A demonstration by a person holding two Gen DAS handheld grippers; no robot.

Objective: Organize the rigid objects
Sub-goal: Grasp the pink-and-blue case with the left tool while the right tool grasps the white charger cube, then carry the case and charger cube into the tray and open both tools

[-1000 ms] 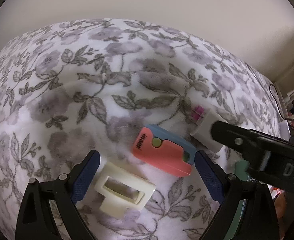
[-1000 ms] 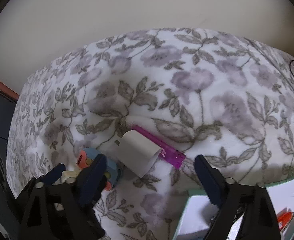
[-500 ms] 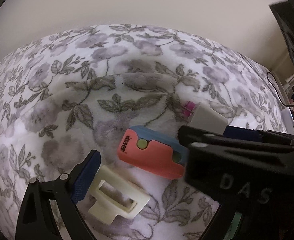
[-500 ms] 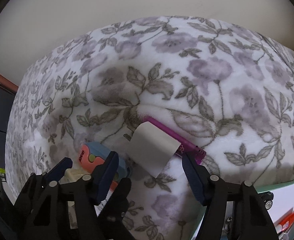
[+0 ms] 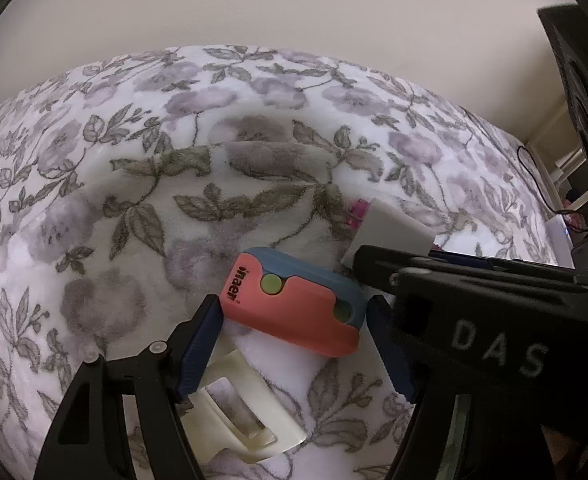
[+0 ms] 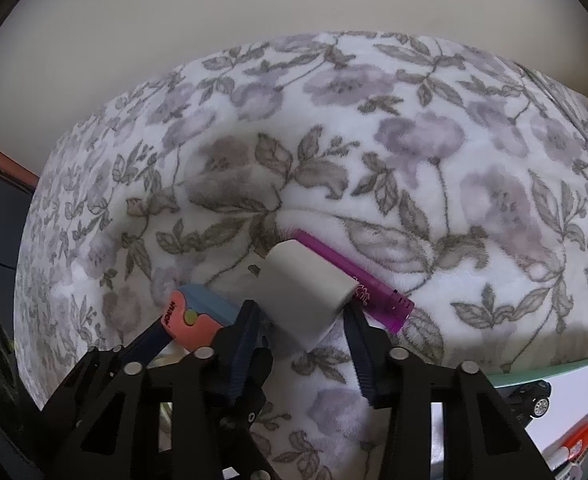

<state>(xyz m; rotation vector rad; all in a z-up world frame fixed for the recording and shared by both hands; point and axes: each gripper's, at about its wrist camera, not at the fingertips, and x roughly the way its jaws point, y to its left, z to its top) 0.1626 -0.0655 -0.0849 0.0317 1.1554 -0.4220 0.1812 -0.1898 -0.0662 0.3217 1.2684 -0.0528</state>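
Observation:
A pink and blue case [image 5: 294, 304] lies on the floral blanket, lengthwise between my left gripper's [image 5: 294, 312] blue pads. The jaws are closing and the pads touch both of its ends. Just right of it, a white plug adapter [image 6: 306, 292] sits between my right gripper's [image 6: 302, 320] fingers. Those jaws are closing too, with the pads against its sides. The adapter [image 5: 390, 232] also shows in the left wrist view, behind the right gripper's black frame [image 5: 494, 320].
A cream hair clip [image 5: 234, 412] lies under my left gripper's near finger. A purple lighter [image 6: 358, 280] rests behind the adapter. A teal-rimmed box [image 6: 534, 368] at the lower right holds a toy car and an orange marker. A black cable [image 5: 534, 184] trails at the blanket's right edge.
Both pairs of jaws have narrowed. The left gripper shifted from straddling clip and case to the case alone. The right gripper came down around the adapter.

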